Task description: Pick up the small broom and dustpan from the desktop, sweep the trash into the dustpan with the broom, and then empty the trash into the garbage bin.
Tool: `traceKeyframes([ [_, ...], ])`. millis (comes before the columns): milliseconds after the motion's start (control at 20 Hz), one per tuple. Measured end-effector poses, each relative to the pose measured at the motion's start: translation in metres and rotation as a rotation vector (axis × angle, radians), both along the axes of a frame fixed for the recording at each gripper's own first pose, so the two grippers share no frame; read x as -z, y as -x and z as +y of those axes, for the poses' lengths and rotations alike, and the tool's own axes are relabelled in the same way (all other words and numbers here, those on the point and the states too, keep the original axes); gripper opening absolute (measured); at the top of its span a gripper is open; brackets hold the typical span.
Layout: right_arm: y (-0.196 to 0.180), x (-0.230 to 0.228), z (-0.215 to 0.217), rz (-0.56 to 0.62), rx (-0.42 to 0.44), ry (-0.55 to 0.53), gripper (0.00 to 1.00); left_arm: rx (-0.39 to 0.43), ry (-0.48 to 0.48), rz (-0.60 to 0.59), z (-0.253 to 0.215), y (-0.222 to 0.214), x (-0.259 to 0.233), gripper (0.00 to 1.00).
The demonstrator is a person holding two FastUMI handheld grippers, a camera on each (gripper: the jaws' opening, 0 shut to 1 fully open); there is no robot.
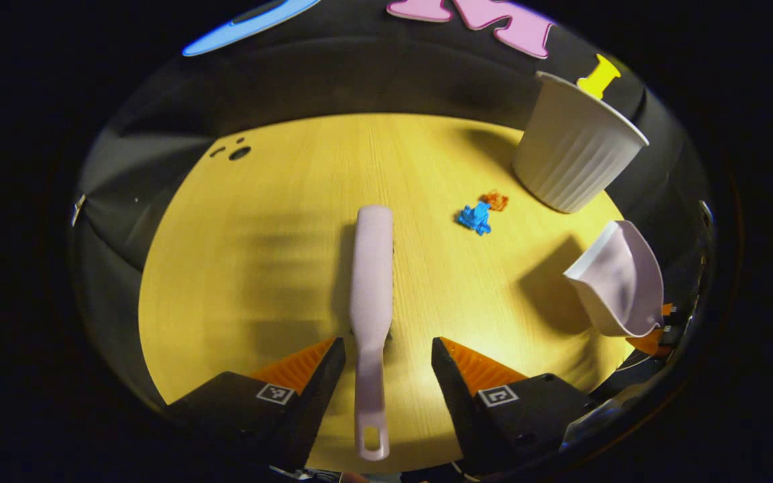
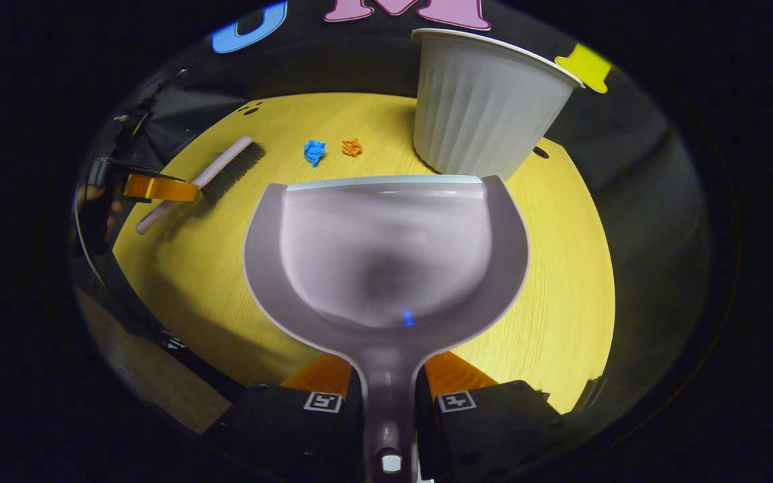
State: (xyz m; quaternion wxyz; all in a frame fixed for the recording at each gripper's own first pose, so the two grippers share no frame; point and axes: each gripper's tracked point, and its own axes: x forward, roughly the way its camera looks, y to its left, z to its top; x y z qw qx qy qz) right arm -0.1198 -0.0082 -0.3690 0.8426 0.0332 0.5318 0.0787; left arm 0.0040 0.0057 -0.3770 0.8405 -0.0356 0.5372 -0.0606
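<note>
A pale lilac small broom (image 1: 372,295) lies on the yellow wooden desktop (image 1: 259,268), handle toward me. My left gripper (image 1: 388,355) is open, its fingers standing either side of the handle without touching it. In the right gripper view the broom (image 2: 215,178) lies at the left with dark bristles, and the left gripper (image 2: 151,188) sits by its handle. My right gripper (image 2: 388,386) is shut on the handle of the lilac dustpan (image 2: 386,248), held above the desk. The dustpan (image 1: 621,282) hangs at the right in the left gripper view. Blue trash (image 1: 474,217) and orange trash (image 1: 494,199) lie together on the desk.
A white ribbed garbage bin (image 2: 484,100) stands at the back right of the desk, just behind the trash; in the left gripper view the bin (image 1: 571,144) is at upper right. Small dark holes (image 1: 239,153) mark the desk's far left corner. Black cloth surrounds the desk.
</note>
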Motion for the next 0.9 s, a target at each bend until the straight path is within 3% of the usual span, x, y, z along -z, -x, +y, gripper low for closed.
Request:
traceKeyframes([
  [150, 0.005, -0.004, 0.002, 0.008, 0.005, -0.02, 0.33, 0.006, -0.021, 0.045, 0.001, -0.01, 0.022, 0.8],
  [250, 0.008, -0.007, 0.002, 0.011, 0.01, -0.025, 0.36, 0.004, -0.031, 0.063, 0.003, -0.016, 0.032, 0.76],
  [500, 0.013, -0.008, 0.001, 0.029, 0.016, -0.009, 0.36, 0.001, -0.056, 0.087, 0.009, -0.022, 0.047, 0.51],
  [550, 0.014, -0.009, 0.002, 0.03, 0.011, -0.011, 0.4, -0.002, -0.064, 0.084, 0.01, -0.026, 0.051, 0.42],
  [750, 0.015, -0.014, 0.014, 0.068, -0.045, -0.025, 0.36, 0.078, -0.104, 0.011, 0.014, -0.055, 0.037, 0.3],
  [900, 0.018, -0.009, 0.016, 0.168, -0.13, 0.022, 0.36, 0.212, -0.141, -0.067, 0.0, -0.099, 0.021, 0.31],
])
